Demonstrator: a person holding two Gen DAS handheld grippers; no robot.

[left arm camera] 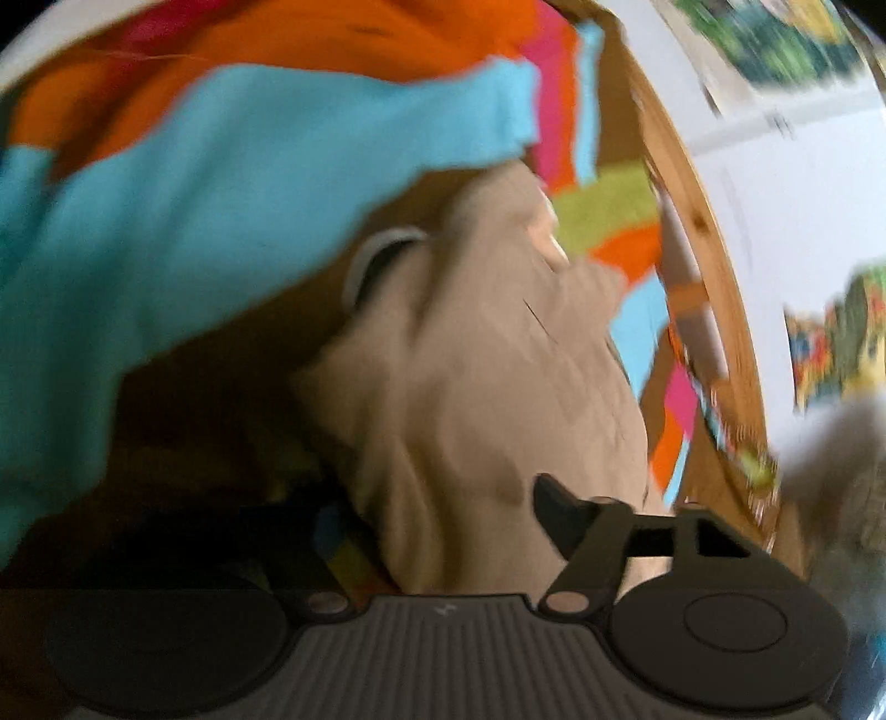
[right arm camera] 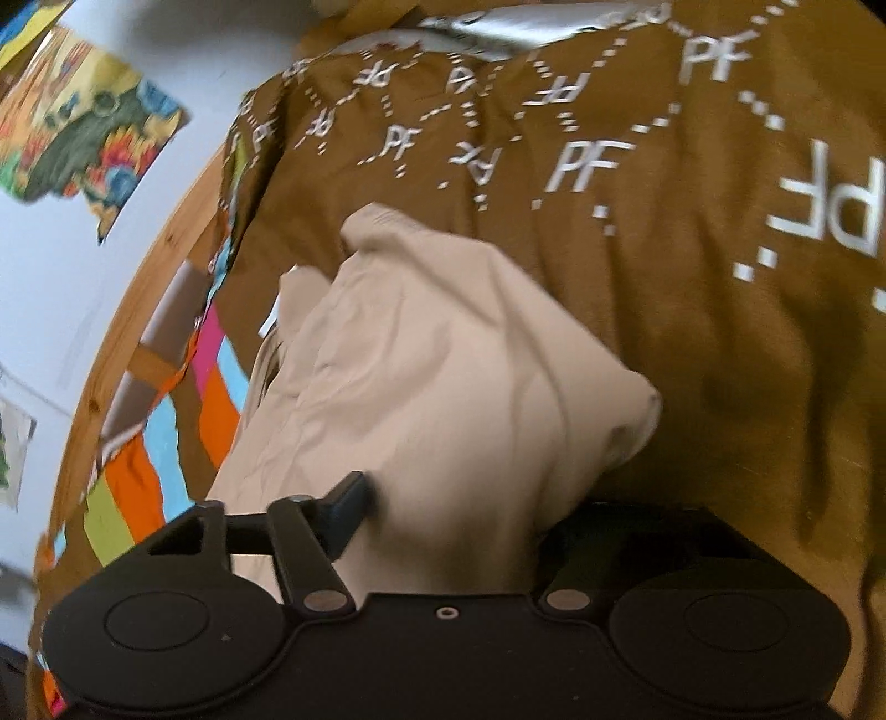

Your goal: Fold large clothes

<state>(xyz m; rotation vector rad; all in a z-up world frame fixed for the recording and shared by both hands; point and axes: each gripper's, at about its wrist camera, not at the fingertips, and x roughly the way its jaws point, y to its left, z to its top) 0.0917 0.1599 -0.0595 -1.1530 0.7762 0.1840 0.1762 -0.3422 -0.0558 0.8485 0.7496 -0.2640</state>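
Note:
A beige garment (left arm camera: 487, 387) hangs bunched and wrinkled in the left wrist view. It runs down between the fingers of my left gripper (left arm camera: 443, 520), which is shut on it. Only the right finger (left arm camera: 554, 515) shows; the left one is lost in shadow. In the right wrist view the same beige garment (right arm camera: 443, 387) lies in a heap on a brown duvet (right arm camera: 692, 332). My right gripper (right arm camera: 459, 520) is shut on its near end. The left finger (right arm camera: 349, 509) presses into the cloth, and the cloth covers the right finger.
A turquoise cloth (left arm camera: 221, 194) and an orange cloth (left arm camera: 332, 33) hang close above the left gripper. A striped sheet (right arm camera: 166, 443) lines the bed's wooden frame (right arm camera: 111, 343). Behind it is a white wall with colourful posters (right arm camera: 83, 122). The duvet carries white "PF" letters.

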